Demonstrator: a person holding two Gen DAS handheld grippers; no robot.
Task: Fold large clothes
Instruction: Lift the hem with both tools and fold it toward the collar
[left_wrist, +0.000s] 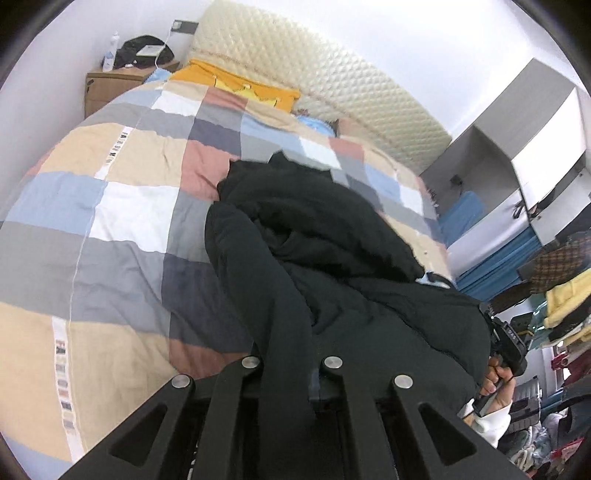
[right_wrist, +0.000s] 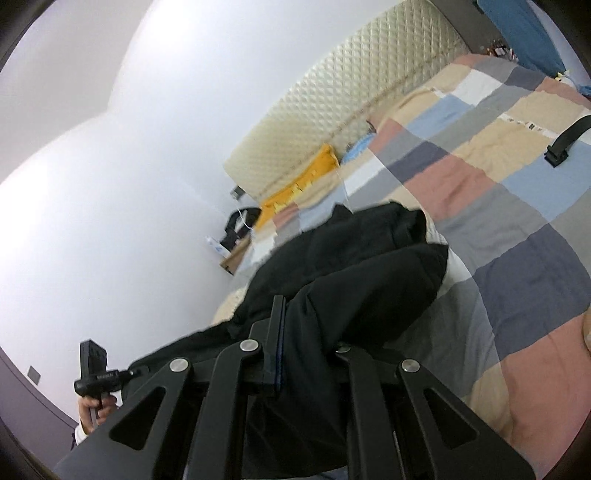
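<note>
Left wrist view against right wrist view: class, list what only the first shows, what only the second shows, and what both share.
Only the left wrist view shows the grey shelf unit, the clothes pile at the right edge, and the hand gripping the right tool.

Only the right wrist view shows a black strap lying on the quilt, and the hand gripping the left tool.

Both share the black garment clamped in the tongs, the patchwork quilt, the quilted headboard, the yellow pillow and the bedside stand.
</note>
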